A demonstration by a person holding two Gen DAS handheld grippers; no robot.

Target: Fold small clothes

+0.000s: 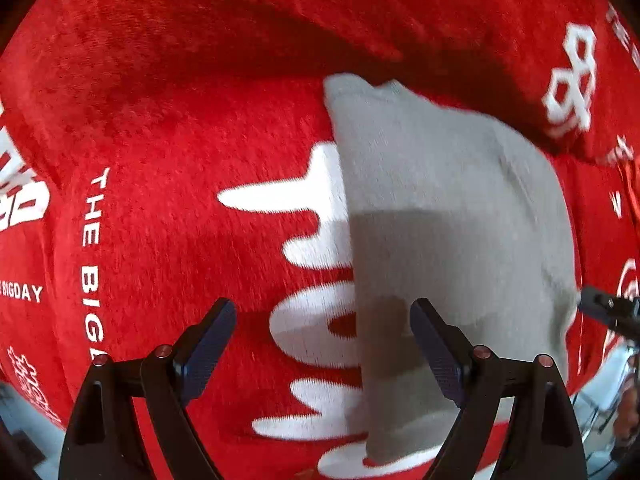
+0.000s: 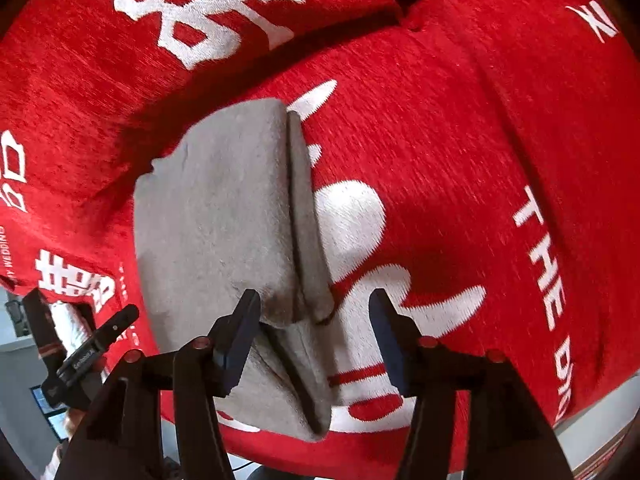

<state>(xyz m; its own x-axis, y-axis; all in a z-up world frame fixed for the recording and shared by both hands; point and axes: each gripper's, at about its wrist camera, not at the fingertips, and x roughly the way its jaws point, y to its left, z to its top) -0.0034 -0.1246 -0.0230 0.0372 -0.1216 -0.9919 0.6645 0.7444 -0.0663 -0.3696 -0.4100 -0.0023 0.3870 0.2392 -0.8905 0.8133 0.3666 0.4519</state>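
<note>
**Red blanket, grey cloth folded, both grippers free**

Red plush blanket (image 2: 460,140) with white lettering covers the whole work surface; a darker fold of it runs behind the cloth.

Right gripper (image 2: 314,328): jaws parted, nothing pinched. The near corner of the grey cloth (image 2: 216,208) lies between the fingers and under them, closer to the left-hand pad, which sits at its edge; contact there cannot be told. From the fingers the cloth runs straight ahead, long axis along the pointing line, with its doubled edge showing as a seam just right of centre.

Left gripper (image 1: 324,344): jaws wide, empty, pointing down. Grey cloth (image 1: 448,216) starts under the right-hand finger and spreads ahead and to the right; the left-hand finger hangs over bare blanket.

Judgement: the right gripper is nearer the cloth's layered edge, so a next fold or pinch would start from there.
</note>
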